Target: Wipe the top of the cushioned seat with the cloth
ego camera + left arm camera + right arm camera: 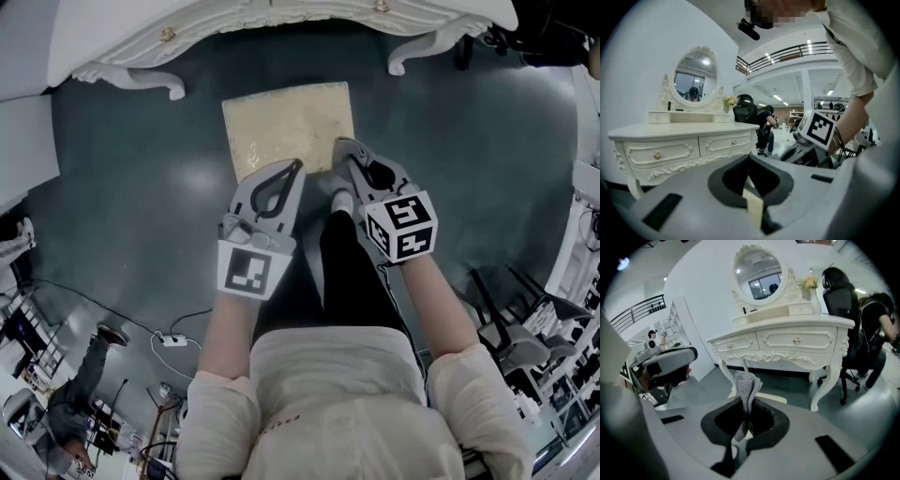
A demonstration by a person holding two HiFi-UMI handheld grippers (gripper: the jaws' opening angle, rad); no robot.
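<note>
Right tool (345,155) clamped on folded grey cloth (746,383), which pokes up past the tips. Left tool (292,171) jaws together, empty. Best way: lower cloth flat onto seat (286,127), keep grip tight, sweep edge to edge. Seat is square, pale gold, padded, and sits on floor (141,187) just ahead of both tools, before white dresser (234,28).

**Left jaws closed, dressing table ahead**

I see my left gripper (749,158) with its jaws tip to tip and nothing gripped. A pale cream patch (753,205) shows through the gap behind the tips. Beyond stands a white dressing table (684,140) carrying an oval mirror (693,80). A marker cube (819,129) hangs at right.
</note>
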